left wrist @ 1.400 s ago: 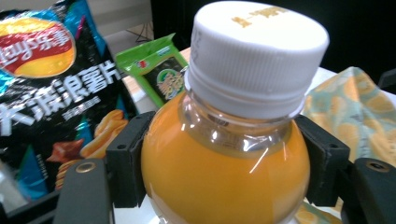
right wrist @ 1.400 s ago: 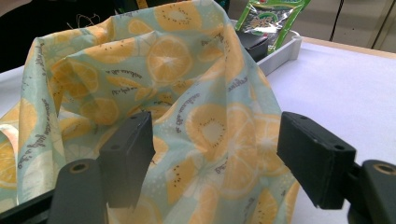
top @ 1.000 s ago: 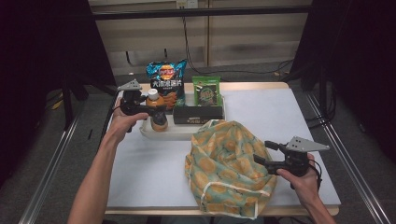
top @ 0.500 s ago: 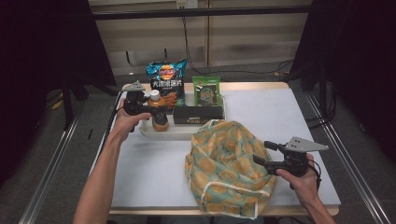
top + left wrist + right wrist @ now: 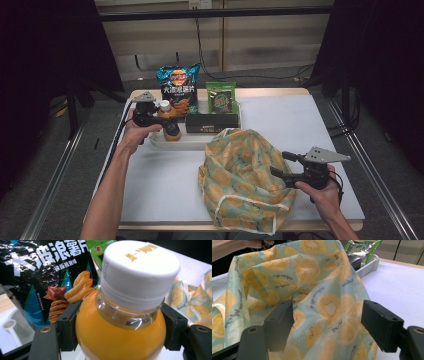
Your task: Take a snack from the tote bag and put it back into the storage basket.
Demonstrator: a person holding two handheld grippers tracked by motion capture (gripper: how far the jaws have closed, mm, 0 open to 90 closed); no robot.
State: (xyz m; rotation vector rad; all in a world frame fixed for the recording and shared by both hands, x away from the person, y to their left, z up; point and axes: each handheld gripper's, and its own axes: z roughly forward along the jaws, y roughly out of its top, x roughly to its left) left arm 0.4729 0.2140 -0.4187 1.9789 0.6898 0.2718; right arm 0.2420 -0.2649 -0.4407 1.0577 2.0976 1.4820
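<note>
High view: a white table (image 5: 165,185) carries a white tray (image 5: 192,141) at its far side and a fruit-print cloth bag (image 5: 245,182) nearer the person. On the tray stand a chip bag (image 5: 179,90) and a green packet (image 5: 221,97), both leaning upright at the back, with a black box (image 5: 212,122) lying in front of the green packet. An orange drink bottle (image 5: 170,120) with a white cap stands at the left end of the tray, just in front of the chip bag.

The left gripper (image 5: 167,125) is at that bottle, held by the person's left hand (image 5: 131,134). In the left gripper view, the bottle (image 5: 120,327) sits between the two black pads (image 5: 68,330); both pads press against its rounded shoulder just below the cap (image 5: 140,272), so the jaws are closed on the bottle at about its own width. The chip bag (image 5: 45,277) rises behind it, and a corner of the cloth bag (image 5: 195,302) shows at the right.

The right gripper (image 5: 277,165) is held at the bag's right side, its tips touching or just reaching the cloth. In the right gripper view, the bag (image 5: 312,290) bulges up between the jaws; the jaws stand fairly wide, and the pads (image 5: 279,322) lie against loose folds, but I cannot tell whether they pinch the fabric. The tray's corner (image 5: 372,263) shows behind the bag.
</note>
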